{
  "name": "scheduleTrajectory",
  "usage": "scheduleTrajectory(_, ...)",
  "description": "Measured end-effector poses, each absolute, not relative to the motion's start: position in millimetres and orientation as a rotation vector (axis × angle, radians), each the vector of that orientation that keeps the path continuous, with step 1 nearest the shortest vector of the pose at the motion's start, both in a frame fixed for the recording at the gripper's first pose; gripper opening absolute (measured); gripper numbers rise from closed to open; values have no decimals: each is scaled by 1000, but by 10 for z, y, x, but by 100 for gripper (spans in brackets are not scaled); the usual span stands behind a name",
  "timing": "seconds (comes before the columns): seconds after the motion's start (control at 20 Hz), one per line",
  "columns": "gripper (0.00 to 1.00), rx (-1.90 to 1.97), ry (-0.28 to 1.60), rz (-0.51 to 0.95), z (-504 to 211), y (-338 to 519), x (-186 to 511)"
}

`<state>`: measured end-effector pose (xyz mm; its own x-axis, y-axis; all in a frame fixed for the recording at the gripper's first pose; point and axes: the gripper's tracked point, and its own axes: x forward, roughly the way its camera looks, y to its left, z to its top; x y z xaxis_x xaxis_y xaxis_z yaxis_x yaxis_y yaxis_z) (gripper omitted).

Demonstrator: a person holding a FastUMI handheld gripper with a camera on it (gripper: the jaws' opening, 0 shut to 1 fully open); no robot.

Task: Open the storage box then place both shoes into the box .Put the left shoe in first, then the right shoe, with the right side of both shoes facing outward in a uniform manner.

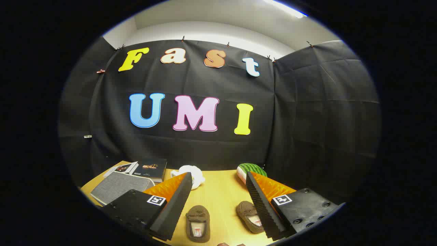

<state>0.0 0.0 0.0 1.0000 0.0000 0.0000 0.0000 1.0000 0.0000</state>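
Two small brown slipper-like shoes lie on the wooden table (218, 191) between my fingers: one shoe (197, 223) close to the left finger, the other shoe (249, 216) beside the right finger, partly hidden by it. A grey fabric storage box (119, 186) rests flat beyond and to the left of the left finger, its lid down. My gripper (218, 177) hangs above the table, open wide, with nothing between its fingers.
Two books (145, 169) lie behind the grey box by the wall. A white bundled object (192, 175) sits just beyond the left fingertip. A watermelon-slice toy (251, 169) sits beyond the right fingertip. Black cloth walls close in the back and right.
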Motion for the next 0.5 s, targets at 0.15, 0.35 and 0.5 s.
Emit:
scheduleTrajectory(0.15,97,-6,18,-1,-45,-3,-65)
scheduleTrajectory(0.35,97,-31,14,1,-23,-18,-108)
scheduleTrajectory(0.5,97,-16,28,10,-59,-2,-118)
